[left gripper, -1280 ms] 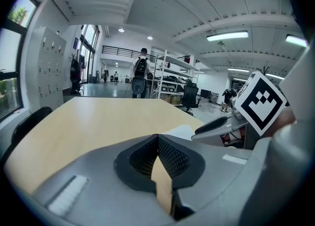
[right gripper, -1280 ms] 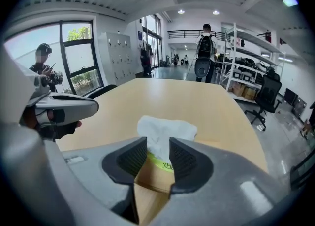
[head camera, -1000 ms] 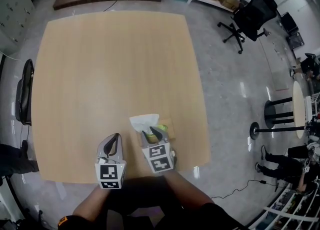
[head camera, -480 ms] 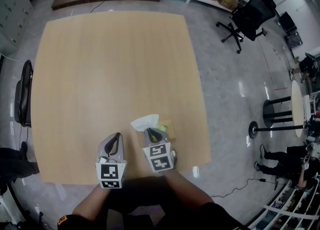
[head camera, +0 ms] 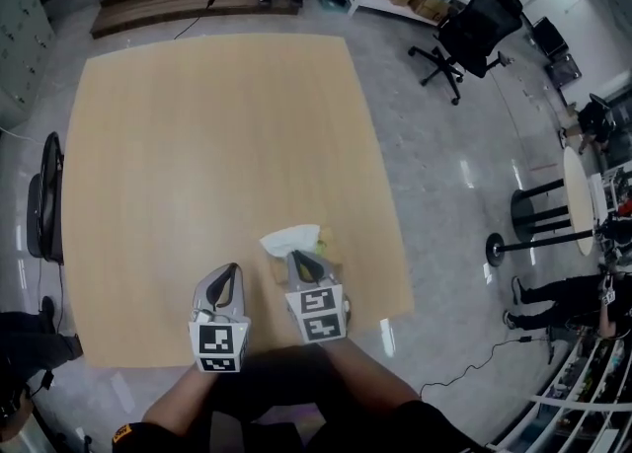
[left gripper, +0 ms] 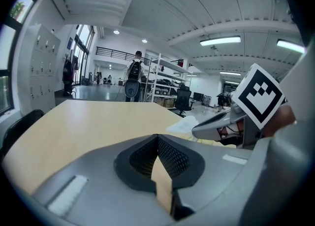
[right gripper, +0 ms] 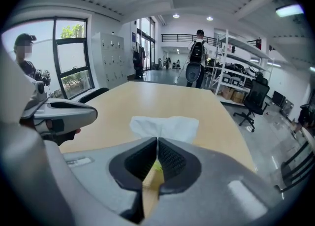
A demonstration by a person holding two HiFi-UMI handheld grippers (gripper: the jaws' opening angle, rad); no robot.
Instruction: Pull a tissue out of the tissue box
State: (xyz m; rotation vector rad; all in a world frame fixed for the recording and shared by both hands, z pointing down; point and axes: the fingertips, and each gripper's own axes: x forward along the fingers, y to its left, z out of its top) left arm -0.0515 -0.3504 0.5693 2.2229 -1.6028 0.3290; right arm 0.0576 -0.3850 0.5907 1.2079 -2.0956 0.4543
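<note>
L gripper (head camera: pixel 232 268): fingers closed tip to tip, nothing btwn them. It hangs over bare desk (head camera: pixel 197 145), just left of the box (head camera: pixel 326 249), not touching it. No change there vs 1 s ago.

R gripper (head camera: pixel 296 257): this is what changed. 1 s ago its fingers stood apart either side of the tissue's lower part; half a sec ago they were narrowing; now they're shut. In the R gripper view the tips meet right at the bottom edge of the white sheet, so the pinch looks made, on the tissue (head camera: pixel 288 240).

Meaning for task: grasp step looks done, pull not begun. The tissue sits at approx the same spot as before, standing up out of the box top, near the desk's front edge.

Tissue vs fingers: most of the sheet fans out just beyond and above the R tips, away from the person; only its lower bit is btwn them. It's near the L fingers but apart from them. Box is under and just right of the R fingers, mostly hidden; a green-yellow bit shows through the gap.

Nothing holds the box down, so it may lift w/ the pull.
</note>
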